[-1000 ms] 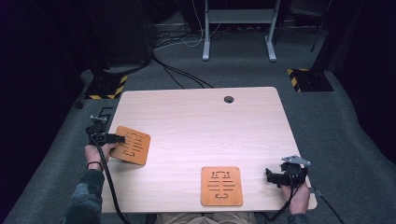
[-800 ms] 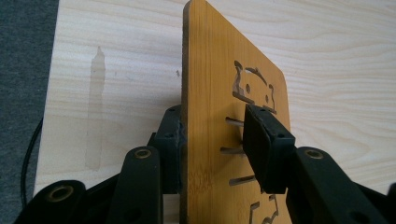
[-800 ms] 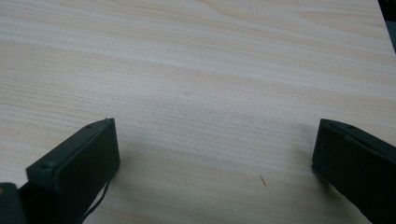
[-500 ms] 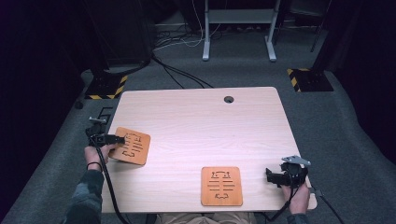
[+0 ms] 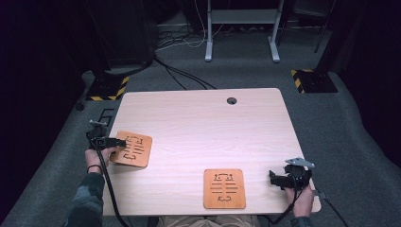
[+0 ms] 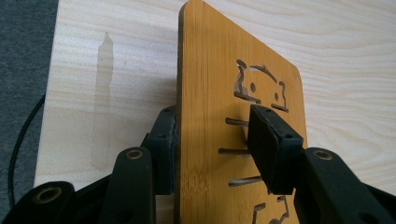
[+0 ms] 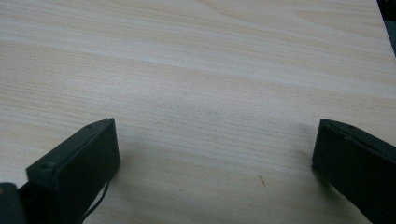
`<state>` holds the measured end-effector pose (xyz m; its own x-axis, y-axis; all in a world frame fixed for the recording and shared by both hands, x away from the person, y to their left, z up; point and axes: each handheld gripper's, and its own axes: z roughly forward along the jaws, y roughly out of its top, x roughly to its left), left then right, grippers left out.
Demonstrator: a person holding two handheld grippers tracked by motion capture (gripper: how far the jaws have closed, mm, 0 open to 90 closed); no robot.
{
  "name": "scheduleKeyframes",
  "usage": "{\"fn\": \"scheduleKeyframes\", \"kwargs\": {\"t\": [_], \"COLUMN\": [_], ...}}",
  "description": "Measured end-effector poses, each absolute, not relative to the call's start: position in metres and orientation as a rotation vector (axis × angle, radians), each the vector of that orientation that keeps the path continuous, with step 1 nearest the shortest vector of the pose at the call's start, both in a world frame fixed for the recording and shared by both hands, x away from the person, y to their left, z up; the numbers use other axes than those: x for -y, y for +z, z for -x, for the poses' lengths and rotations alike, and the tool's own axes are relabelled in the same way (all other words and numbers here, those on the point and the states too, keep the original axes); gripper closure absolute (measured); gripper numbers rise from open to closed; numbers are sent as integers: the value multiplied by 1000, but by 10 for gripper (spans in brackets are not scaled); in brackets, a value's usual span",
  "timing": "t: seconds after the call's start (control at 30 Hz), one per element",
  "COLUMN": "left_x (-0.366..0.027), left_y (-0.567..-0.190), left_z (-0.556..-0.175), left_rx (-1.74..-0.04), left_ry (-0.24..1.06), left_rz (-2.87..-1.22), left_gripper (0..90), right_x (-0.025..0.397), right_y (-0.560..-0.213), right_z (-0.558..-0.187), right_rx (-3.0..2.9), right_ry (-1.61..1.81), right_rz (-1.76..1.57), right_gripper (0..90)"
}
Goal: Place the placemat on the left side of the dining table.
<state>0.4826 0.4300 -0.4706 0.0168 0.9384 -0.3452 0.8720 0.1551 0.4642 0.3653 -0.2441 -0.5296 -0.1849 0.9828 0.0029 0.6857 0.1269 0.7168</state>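
Note:
An orange wooden board with cut-out slots [image 5: 133, 148] lies tilted at the table's left edge, its near edge lifted. My left gripper [image 5: 113, 141] is shut on that edge; in the left gripper view one jaw sits under the board [image 6: 210, 121] and the other on top. A second orange slotted board [image 5: 224, 188] lies flat near the front edge, right of centre. My right gripper [image 5: 279, 179] rests open just right of that board, over bare wood, with nothing between its fingers [image 7: 79, 168].
The light wooden table [image 5: 203, 118] has a round cable hole [image 5: 231, 100] at the back. Cables trail from both grippers off the front edge. Grey carpet, a white desk frame [image 5: 241, 28] and yellow-black striped feet [image 5: 309, 78] lie beyond.
The left gripper has lifted the left board's edge slightly, so it tilts more than before. The right gripper and the front board have not moved.

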Motion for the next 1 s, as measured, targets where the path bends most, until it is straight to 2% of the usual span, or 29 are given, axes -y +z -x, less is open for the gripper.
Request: {"fn": "scheduleKeyframes", "kwargs": {"t": [0.27,1.0], "left_x": [-435,-439], "left_y": [-478,-485], "left_z": [-481,-485], "left_rx": [-1859,-1864], "left_ry": [116,115], "left_rz": [-1666,-1661], "left_gripper": [543,524], "right_x": [244,244], "right_y": [-530,-530], "right_z": [-365,-365], "right_rx": [-1932,-1932], "right_ry": [818,819], "right_rz": [-1606,-1607], "right_gripper": [0,0]}}
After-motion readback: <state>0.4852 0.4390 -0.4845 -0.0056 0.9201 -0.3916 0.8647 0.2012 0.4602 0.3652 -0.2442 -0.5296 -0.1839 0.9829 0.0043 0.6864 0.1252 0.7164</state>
